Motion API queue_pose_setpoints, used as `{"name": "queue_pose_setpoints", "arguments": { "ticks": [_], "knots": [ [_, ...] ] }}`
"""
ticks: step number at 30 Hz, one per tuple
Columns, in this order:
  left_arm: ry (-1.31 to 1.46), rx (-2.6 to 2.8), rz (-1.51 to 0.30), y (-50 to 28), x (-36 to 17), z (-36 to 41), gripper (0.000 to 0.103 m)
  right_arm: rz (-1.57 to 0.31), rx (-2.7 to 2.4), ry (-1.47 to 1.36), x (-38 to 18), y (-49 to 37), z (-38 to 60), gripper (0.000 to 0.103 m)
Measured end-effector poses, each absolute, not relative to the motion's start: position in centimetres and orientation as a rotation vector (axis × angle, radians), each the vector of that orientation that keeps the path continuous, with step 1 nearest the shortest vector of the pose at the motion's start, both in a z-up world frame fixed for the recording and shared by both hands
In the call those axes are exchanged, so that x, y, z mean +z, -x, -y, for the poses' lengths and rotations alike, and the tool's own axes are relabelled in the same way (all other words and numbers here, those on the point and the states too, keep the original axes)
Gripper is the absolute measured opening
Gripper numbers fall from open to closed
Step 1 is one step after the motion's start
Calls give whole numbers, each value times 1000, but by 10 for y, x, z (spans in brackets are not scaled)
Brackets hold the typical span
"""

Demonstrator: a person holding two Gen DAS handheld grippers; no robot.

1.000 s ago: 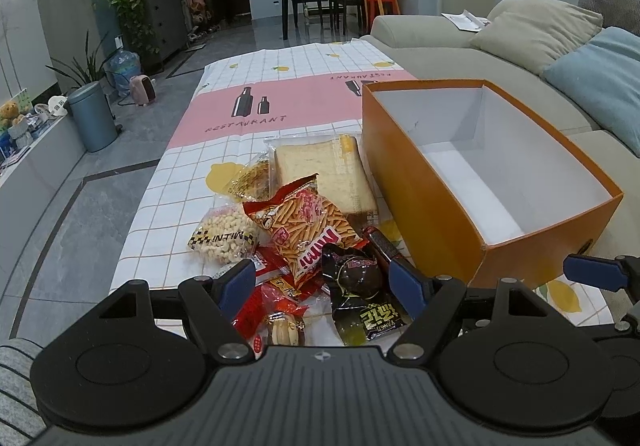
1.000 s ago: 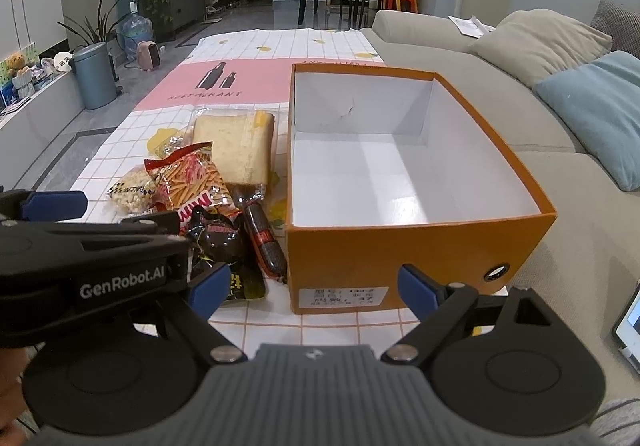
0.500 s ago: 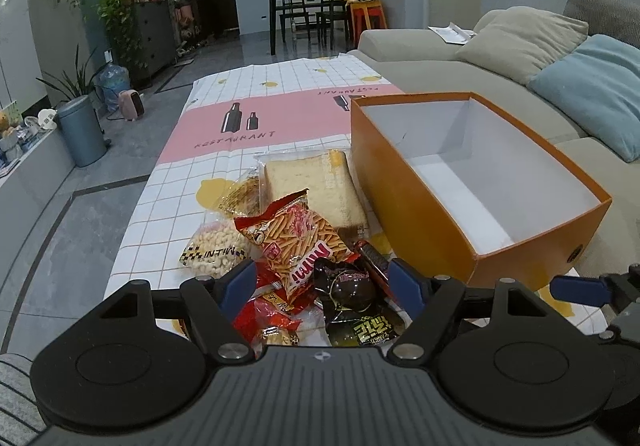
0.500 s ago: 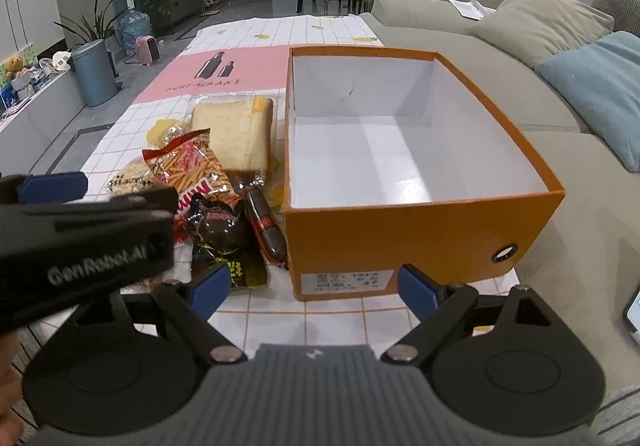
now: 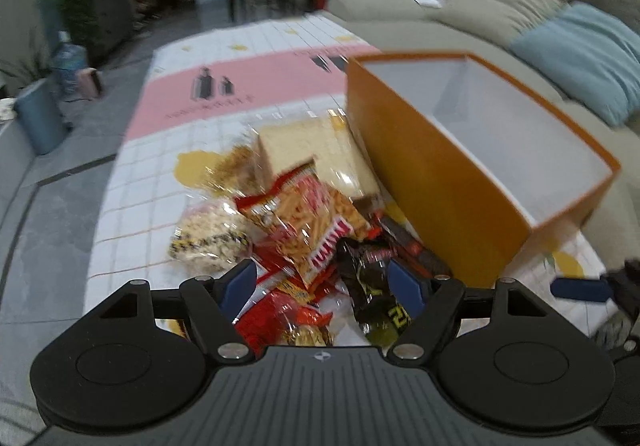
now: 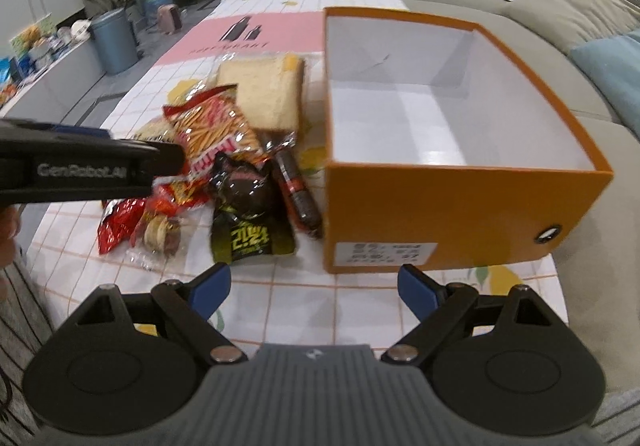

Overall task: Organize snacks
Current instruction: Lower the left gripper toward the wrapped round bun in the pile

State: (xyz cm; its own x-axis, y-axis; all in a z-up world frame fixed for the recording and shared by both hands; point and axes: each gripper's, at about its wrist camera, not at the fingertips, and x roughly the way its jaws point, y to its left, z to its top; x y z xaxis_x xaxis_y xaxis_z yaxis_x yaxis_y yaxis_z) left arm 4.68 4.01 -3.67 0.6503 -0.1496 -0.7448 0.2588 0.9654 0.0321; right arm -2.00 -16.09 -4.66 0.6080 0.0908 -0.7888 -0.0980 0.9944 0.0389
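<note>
A: Where's the snack pile?

B: On the surface [image 6: 328, 310], covered by a white checked cloth with a pink band, heaped just left of the open orange cardboard box with a white interior [image 6: 448, 206]. Nothing in the box.

A: What's in the heap?

B: Far end: clear-wrapped pale sponge cake slab [image 6: 264, 94], lying alongside the box's left wall. Overlapping its near edge is the red-and-orange bag of stick snacks [image 6: 216, 126]. Nearer the camera: glossy black pouch with yellow-green lettering [image 6: 248, 218], and a dark sausage stick in a red-and-black wrapper [image 6: 298, 194] between that pouch and the box, very close to the box wall. Leftmost: crumpled red foil packet [image 6: 116, 222] and a clear pack of round biscuits [image 6: 158, 234]. The left wrist view also shows a clear bag of pale puffed pieces with a black-and-yellow band [image 5: 212, 238] on the far left of the heap.

A: Left gripper?

B: Left gripper [image 5: 322, 284] is over the near end of the heap, jaws spread, blue pads on either side of the red packets and the black pouch. Not pinching anything. That view is motion-blurred.

A: Right?

B: Right gripper [image 6: 314, 292] jaws spread too, nothing between them, above bare cloth in front of the box's near left corner.
</note>
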Motion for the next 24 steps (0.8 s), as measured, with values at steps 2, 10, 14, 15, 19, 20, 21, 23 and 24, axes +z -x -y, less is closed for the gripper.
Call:
{"name": "queue_pose_setpoints", "arguments": {
  "ticks": [2,10,14,15,19,20,21,23,24],
  "knots": [
    [-157,-257,-874,-54,-47,-40,88,-921,119,15,-50,20,159,88],
    [-140,-237,-942,-77,-57,-74,88,-949,167,68,-66,16,162,88],
    [-109,-152,-946,-83,-56,-96,86,-961,200,-31,-66,13,169,88],
    [-91,-145,-960,-86,-56,-102,85,-959,213,-58,-67,13,169,88],
    [-42,-146,-1016,-89,-61,-109,82,-965,265,-158,-70,10,163,87],
    [-44,-153,-1027,-90,-63,-107,81,-966,268,-173,-71,9,161,87],
    [-53,-166,-1035,-89,-64,-104,81,-966,269,-182,-70,9,158,85],
    [-78,-198,-1032,-88,-65,-95,81,-968,273,-184,-71,8,153,84],
    [-91,-220,-1029,-85,-66,-91,81,-972,275,-178,-72,8,151,84]
  ]
}}
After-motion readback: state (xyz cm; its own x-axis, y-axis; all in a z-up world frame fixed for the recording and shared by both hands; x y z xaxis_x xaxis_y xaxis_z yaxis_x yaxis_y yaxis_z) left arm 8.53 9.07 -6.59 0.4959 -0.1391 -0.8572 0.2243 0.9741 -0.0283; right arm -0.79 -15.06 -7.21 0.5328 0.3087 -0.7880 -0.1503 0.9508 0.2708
